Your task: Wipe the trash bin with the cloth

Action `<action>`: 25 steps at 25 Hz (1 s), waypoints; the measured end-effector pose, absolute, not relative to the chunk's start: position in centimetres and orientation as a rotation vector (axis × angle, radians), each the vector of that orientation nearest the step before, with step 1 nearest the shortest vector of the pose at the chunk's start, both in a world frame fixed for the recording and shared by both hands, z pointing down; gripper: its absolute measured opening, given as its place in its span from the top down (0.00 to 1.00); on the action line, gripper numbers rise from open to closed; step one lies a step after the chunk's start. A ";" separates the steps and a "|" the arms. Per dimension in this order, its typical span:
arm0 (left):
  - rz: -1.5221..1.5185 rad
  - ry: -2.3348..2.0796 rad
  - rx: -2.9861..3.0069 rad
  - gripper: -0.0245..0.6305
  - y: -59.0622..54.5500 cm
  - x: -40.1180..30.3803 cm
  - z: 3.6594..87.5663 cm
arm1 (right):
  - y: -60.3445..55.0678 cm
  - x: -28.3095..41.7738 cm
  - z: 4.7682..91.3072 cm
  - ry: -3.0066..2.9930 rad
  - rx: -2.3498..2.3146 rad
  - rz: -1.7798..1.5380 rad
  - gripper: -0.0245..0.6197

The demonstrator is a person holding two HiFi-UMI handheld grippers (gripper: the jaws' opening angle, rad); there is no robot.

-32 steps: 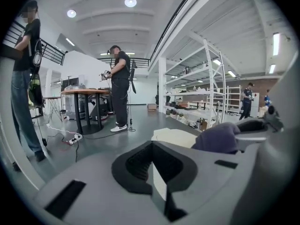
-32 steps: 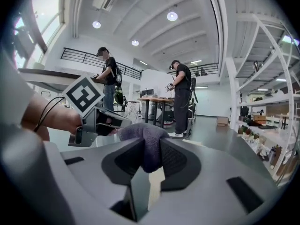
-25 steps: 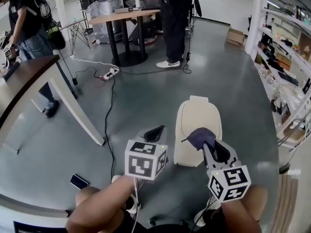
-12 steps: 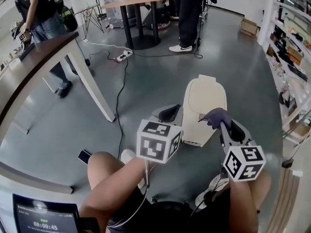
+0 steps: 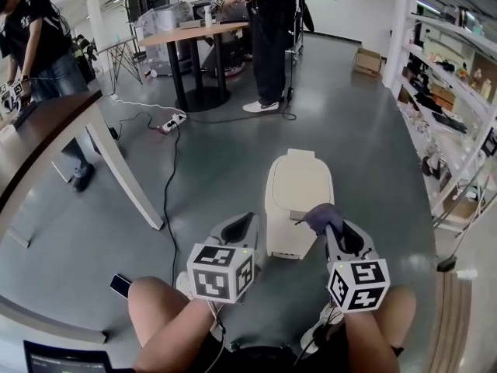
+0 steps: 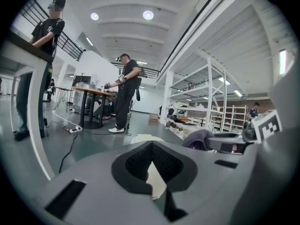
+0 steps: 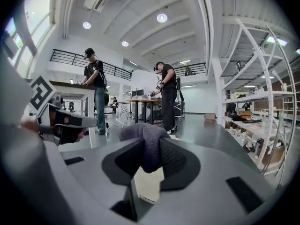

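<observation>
right tongs (image 7: 150, 154) still clamp the cloth (image 5: 320, 215) at the near right corner of the bin (image 5: 295, 189); it hardly moved. left tongs (image 6: 151, 157) are closed, empty. wiping seems only begun.

You are wearing dark clothing (image 5: 256, 360) and white shoes (image 5: 185, 284). Your left tongs (image 5: 247, 224) and right tongs (image 5: 332, 225) are showing grey shells and black ribbed pads (image 6: 138, 162), each carrying a white cube (image 5: 220, 271) with black square markers. A thin cable (image 5: 215, 318) is trailing under the left one.
</observation>
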State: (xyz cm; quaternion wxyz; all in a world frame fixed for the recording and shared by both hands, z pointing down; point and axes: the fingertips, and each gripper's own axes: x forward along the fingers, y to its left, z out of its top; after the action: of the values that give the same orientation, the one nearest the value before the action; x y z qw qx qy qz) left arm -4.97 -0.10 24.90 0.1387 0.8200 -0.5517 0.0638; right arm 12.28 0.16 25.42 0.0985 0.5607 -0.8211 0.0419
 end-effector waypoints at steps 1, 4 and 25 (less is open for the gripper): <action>0.180 -1.593 2.383 0.96 -0.1 -4.8 24.6 | 0.3 12.2 25.2 -2.432 1.670 0.117 0.82; 0.196 -1.603 2.404 0.96 -0.1 -4.8 24.5 | 0.6 12.1 24.9 -2.437 1.699 0.112 0.82; 0.275 -1.626 2.468 0.96 0.3 -3.6 25.2 | 1.7 11.7 25.8 -2.409 1.668 0.062 0.82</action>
State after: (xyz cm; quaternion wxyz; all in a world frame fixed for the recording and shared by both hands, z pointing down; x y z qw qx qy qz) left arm -3.62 0.33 25.22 0.0867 0.8283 -0.5457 0.0922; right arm 11.72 1.65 25.84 0.1050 0.5659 -0.8175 0.0212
